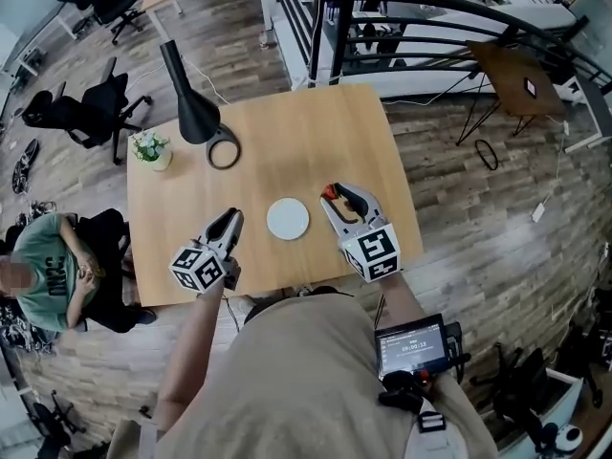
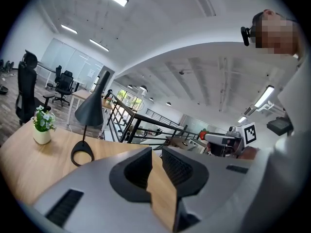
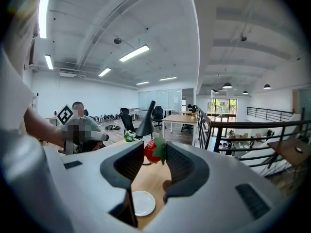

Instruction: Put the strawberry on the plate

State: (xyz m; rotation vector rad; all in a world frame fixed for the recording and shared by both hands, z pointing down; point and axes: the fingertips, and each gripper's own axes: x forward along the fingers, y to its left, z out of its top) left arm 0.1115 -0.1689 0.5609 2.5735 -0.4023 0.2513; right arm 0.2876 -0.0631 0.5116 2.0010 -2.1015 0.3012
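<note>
A red strawberry (image 3: 150,151) with green leaves is pinched between the fingertips of my right gripper (image 3: 155,152), held above the wooden table. In the head view the strawberry (image 1: 330,194) and right gripper (image 1: 337,196) are just right of the small white plate (image 1: 288,219), which lies near the table's front edge. The right gripper view has the plate (image 3: 143,203) below the jaws. My left gripper (image 1: 232,221) hovers left of the plate; its jaws (image 2: 156,154) stand a narrow gap apart with nothing between them.
A black cone lamp (image 1: 191,103) with a ring base and a small potted plant (image 1: 151,148) stand at the far left of the table (image 1: 306,132). A person sits at the table's left. A black railing (image 1: 411,27) runs beyond the far edge.
</note>
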